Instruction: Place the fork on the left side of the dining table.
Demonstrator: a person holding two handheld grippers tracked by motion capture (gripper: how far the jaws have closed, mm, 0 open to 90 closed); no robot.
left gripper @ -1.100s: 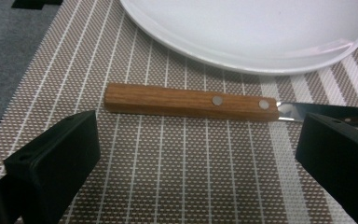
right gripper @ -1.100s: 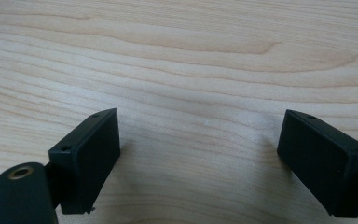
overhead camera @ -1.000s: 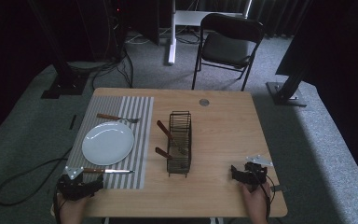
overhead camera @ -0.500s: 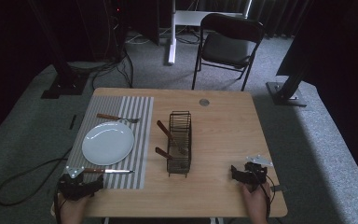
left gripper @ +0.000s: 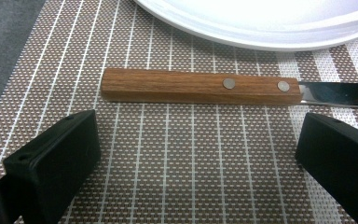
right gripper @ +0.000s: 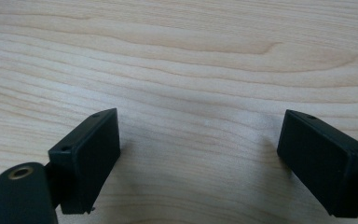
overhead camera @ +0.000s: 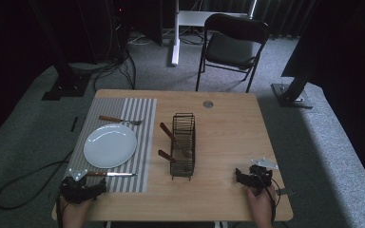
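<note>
Knife [left gripper: 200, 87] lies just beyond gaping left gripper [left gripper: 198, 154].

A dim studio or lab: black curtains [overhead camera: 351, 57], floor cables [overhead camera: 24, 183], metal stands [overhead camera: 292, 90], one folding chair [overhead camera: 233, 40].

There was one white plate [overhead camera: 110, 145] at the left of the frame, one fork [overhead camera: 120, 120] above it and one knife [overhead camera: 108, 174] below it. One wire rack [overhead camera: 183, 145] stood in the middle, with two wooden handles [overhead camera: 168, 133] sticking out. Two grippers were at the bottom.
</note>
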